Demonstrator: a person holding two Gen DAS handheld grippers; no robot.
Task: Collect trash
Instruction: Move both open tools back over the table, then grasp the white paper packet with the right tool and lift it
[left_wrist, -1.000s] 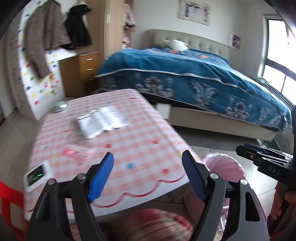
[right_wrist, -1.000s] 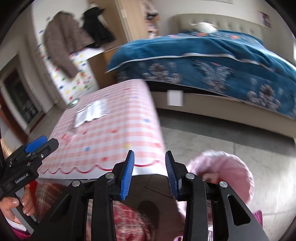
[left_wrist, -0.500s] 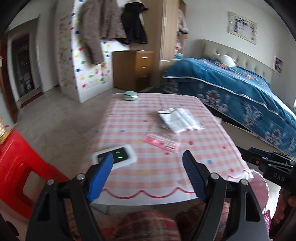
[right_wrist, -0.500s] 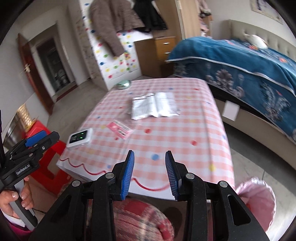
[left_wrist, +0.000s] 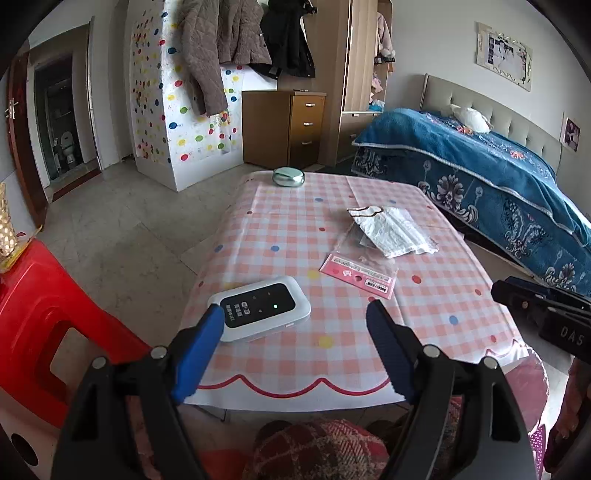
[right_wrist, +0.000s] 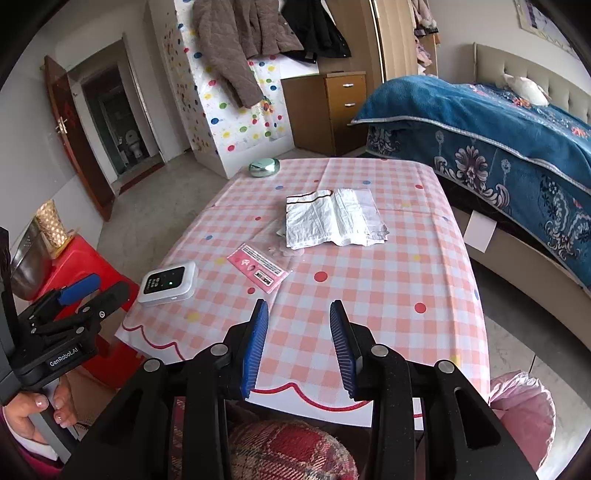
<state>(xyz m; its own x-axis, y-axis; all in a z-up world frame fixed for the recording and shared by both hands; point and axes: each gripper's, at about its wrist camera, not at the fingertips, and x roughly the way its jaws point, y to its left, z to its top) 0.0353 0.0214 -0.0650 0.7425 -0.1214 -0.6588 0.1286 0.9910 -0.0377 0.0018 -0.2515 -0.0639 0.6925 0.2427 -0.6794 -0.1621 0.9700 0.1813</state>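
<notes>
- The trash lies mid-table: a flat pink packet (right_wrist: 258, 267) with a thin clear film, and just beyond it a crinkled white wrapper (right_wrist: 334, 218).
- My left gripper (left_wrist: 295, 332) is spread wide, empty; my right gripper (right_wrist: 298, 332) is parted too, holding nothing. Both hover at the near edge.
- I judge the packet risky: flat on the slick checked tablecloth (right_wrist: 388, 288), it may slide or bunch the cloth.
- The white device (left_wrist: 260, 308) beside it isn't trash; I could snag it.
- The pink-lined bin (right_wrist: 522, 402) sits low, right.

Checked table (left_wrist: 332, 354) bears white device (left_wrist: 260, 313), pink packet (left_wrist: 358, 273), crumpled bag (left_wrist: 395, 230), green case (left_wrist: 288, 177).
</notes>
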